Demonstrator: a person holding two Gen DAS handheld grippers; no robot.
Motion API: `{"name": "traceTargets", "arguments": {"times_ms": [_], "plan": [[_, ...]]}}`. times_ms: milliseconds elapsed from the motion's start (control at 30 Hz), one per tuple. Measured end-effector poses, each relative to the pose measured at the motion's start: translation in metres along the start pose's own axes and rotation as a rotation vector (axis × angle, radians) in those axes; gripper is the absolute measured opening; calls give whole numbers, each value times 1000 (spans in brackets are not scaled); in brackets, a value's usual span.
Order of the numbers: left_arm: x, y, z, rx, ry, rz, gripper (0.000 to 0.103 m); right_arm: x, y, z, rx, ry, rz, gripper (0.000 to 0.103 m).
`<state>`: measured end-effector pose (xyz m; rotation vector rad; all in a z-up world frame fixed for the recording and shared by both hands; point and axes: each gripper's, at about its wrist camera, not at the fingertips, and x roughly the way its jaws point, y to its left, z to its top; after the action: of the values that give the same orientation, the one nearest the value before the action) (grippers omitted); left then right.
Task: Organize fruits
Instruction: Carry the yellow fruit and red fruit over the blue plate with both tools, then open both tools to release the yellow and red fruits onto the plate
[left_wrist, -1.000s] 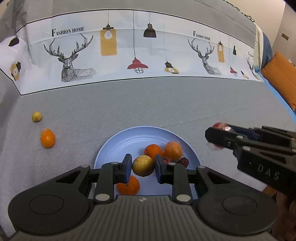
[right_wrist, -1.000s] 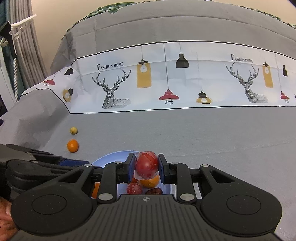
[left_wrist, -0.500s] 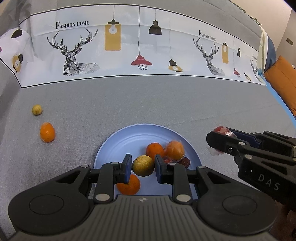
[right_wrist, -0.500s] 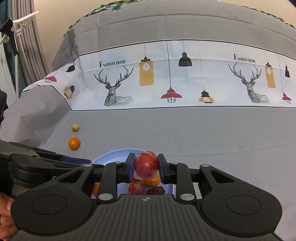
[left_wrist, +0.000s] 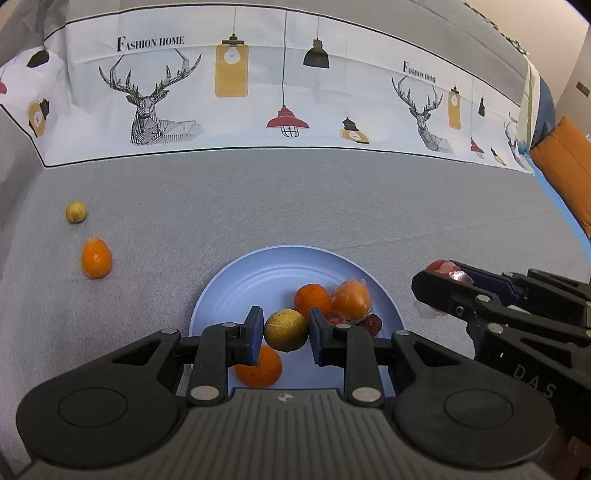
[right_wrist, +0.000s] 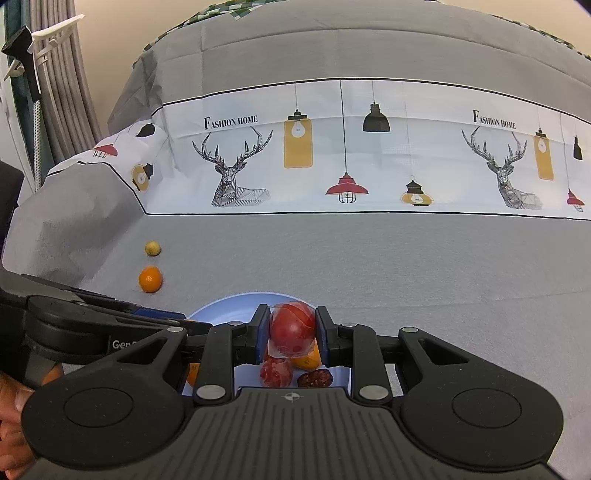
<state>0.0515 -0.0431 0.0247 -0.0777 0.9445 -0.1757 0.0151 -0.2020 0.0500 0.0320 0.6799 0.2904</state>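
Note:
My left gripper (left_wrist: 285, 329) is shut on a yellow-green round fruit (left_wrist: 285, 329) and holds it over the blue plate (left_wrist: 258, 280). The plate holds several fruits: oranges (left_wrist: 312, 298), a wrapped orange (left_wrist: 351, 298) and dark red pieces (left_wrist: 370, 325). My right gripper (right_wrist: 291, 330) is shut on a red fruit in clear wrap (right_wrist: 291, 326) above the plate's right side (right_wrist: 221, 314); it also shows in the left wrist view (left_wrist: 443, 286). A loose orange (left_wrist: 96, 257) and a small yellow fruit (left_wrist: 76, 212) lie on the grey cloth at the left.
The surface is a grey cloth with a white printed band (left_wrist: 284, 96) across the back. An orange cushion (left_wrist: 569, 177) sits at the far right. Grey curtains and a white rack (right_wrist: 44, 74) stand at the left. A hand (right_wrist: 11, 406) holds the left gripper.
Both grippers have shifted slightly forward over the plate, still holding their fruits. The fruits on the plate and cloth have not moved.

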Motion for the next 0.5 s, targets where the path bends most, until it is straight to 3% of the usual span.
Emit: {"name": "traceTargets", "arguments": {"times_ms": [500], "plan": [[-5, 5, 5, -60, -38, -21, 29, 6, 0, -1, 9, 42, 30, 27]]}}
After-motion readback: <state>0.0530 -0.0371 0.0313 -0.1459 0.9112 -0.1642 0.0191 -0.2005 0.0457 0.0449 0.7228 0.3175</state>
